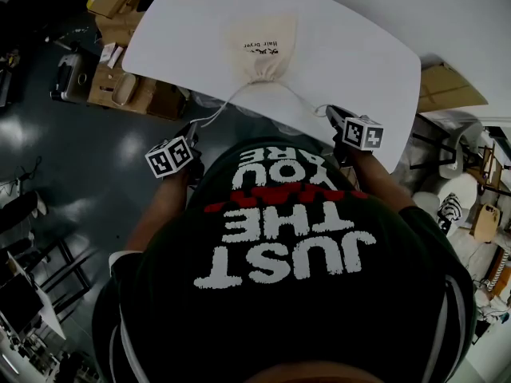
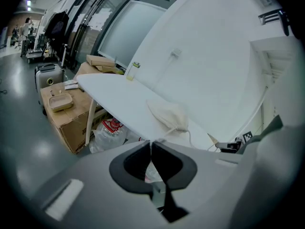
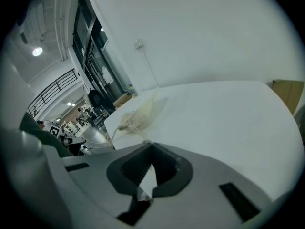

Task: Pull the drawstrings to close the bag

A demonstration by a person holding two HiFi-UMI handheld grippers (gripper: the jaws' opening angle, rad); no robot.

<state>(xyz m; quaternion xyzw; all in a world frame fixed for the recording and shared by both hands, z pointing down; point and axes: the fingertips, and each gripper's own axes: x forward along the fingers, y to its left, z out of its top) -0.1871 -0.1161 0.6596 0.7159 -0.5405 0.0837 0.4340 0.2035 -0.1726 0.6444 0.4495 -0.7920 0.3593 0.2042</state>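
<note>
From the head view my own black shirt (image 1: 279,238) fills the lower half and covers my arms and the near rim of the white table (image 1: 359,38). The table's far end is cut off at the top. The print on the bag (image 1: 267,46) is too small for me to read. Where each cord meets my tongs the pinch itself is buried between the pads, so I see only the cord running up to the tips and vanishing there.

Around the table, cardboard boxes (image 1: 120,86) stand on the dark floor off its left side. In the left gripper view there is a grey suitcase (image 2: 46,75) beside them and a clear plastic sack (image 2: 108,130) under the tabletop. A small bottle-like thing (image 2: 135,66) stands at the far end of the table, too tiny for me to tell what it is. Another cardboard box (image 3: 288,92) shows past the table's edge in the right gripper view.

The cream bag lies flat on the table, mouth toward me, its neck gathered narrow. My left gripper (image 1: 190,130) hangs just off the table's near edge, jaws pressed together on the left drawstring (image 1: 217,112), which runs off the rim to it. My right gripper (image 1: 335,112) sits over the near edge, well apart from the left, jaws likewise pressed together on the right drawstring (image 1: 307,100)
</note>
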